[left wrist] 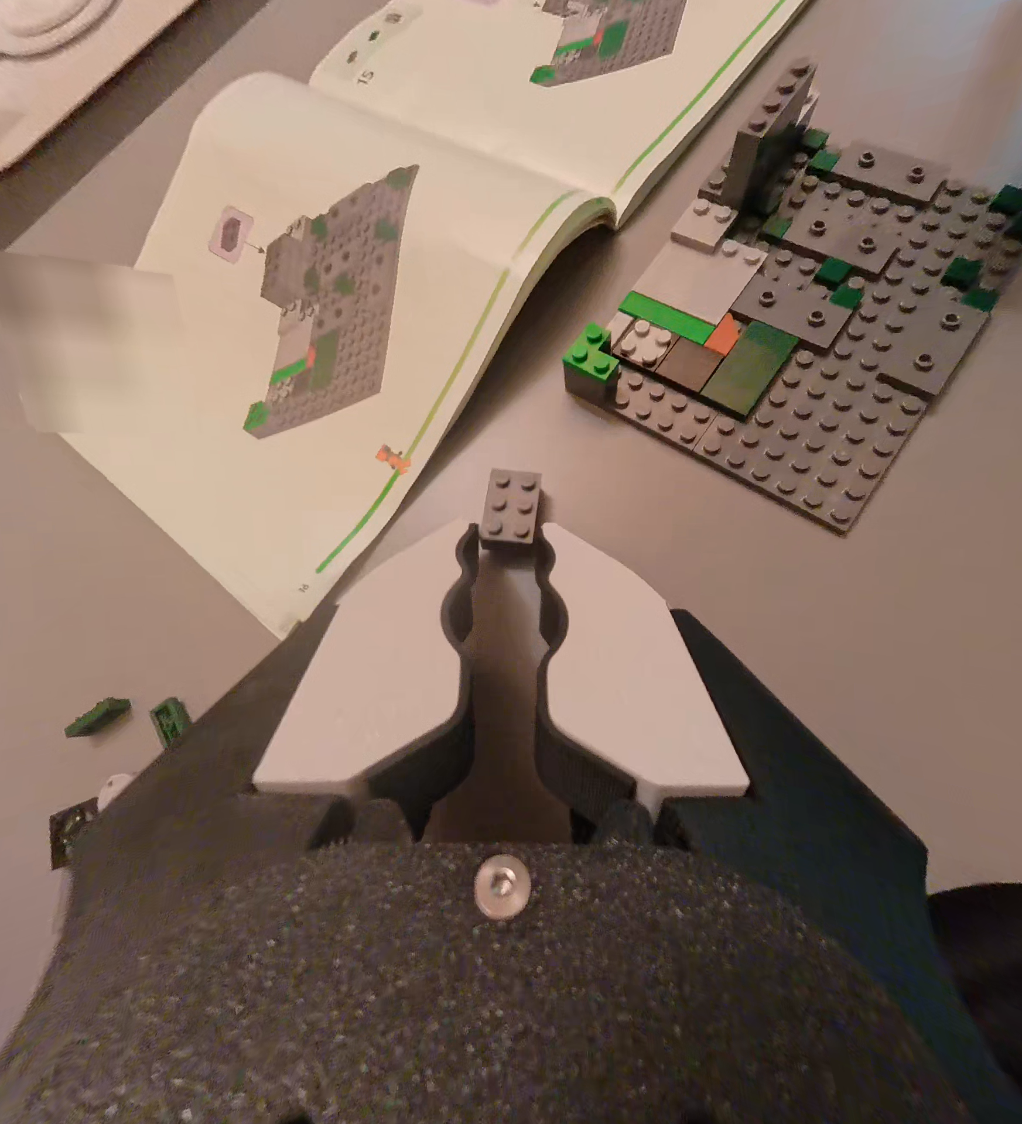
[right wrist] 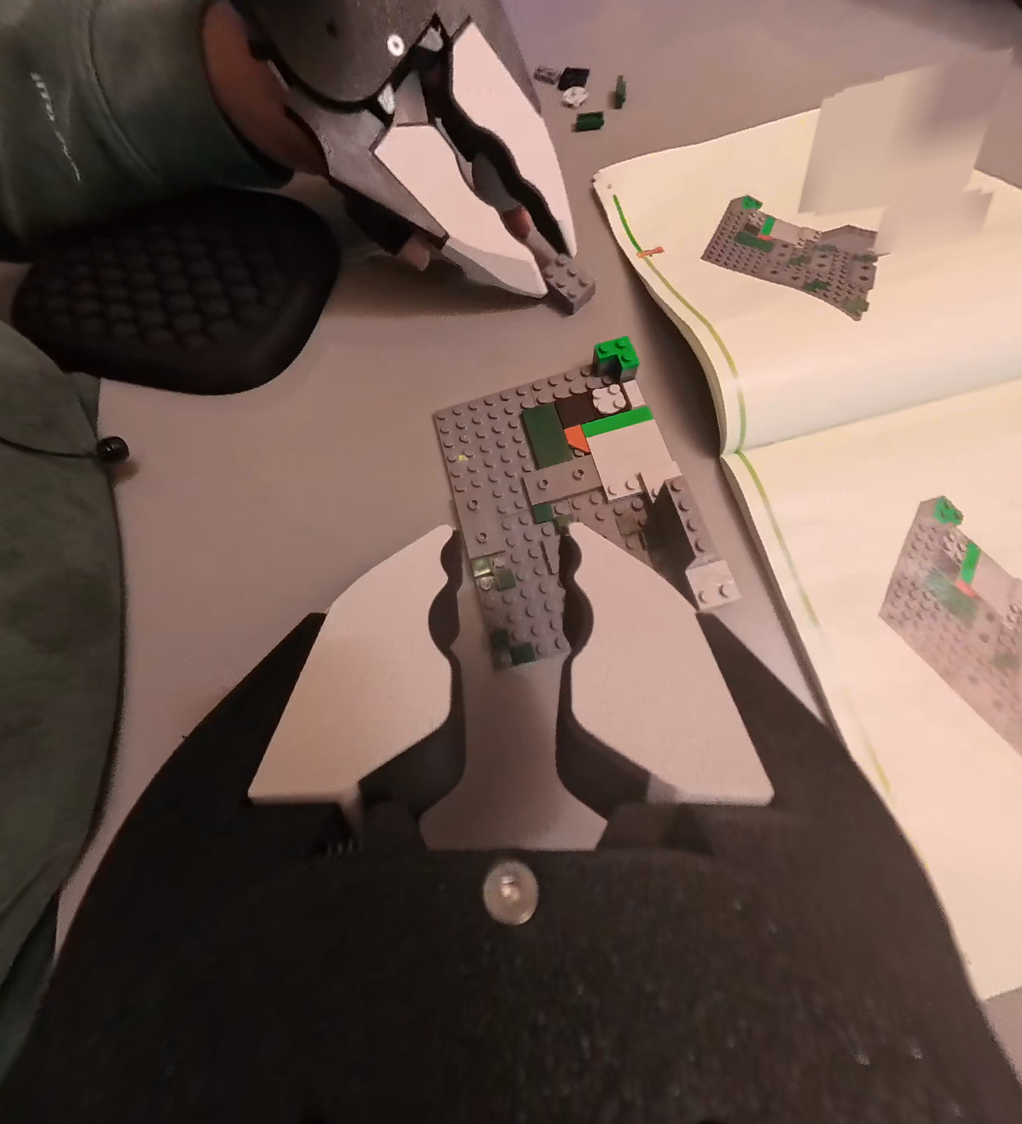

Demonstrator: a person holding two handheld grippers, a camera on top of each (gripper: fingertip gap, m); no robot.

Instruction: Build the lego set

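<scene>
My left gripper (left wrist: 509, 536) is shut on the near end of a dark grey 2x3 brick (left wrist: 512, 506), low over the table between the booklet and the build. The right wrist view shows it too, at the top (right wrist: 548, 267), with the brick (right wrist: 569, 283) at its tips. The build is a grey studded baseplate (left wrist: 800, 426) with a bright green corner brick (left wrist: 587, 356), flat tiles and a tall dark grey wall (left wrist: 764, 158). My right gripper (right wrist: 509, 536) is open and empty, its fingers spread above the near part of the baseplate (right wrist: 484, 450).
An open instruction booklet (left wrist: 313, 243) lies left of the build; in the right wrist view it (right wrist: 861, 377) fills the right side. Small loose green and dark pieces (left wrist: 97, 718) (right wrist: 587, 121) lie on the table. A person's sleeve (right wrist: 70, 121) and a black mesh seat (right wrist: 179, 286) are at left. My hands' fingertips stand some 15 cm from each other.
</scene>
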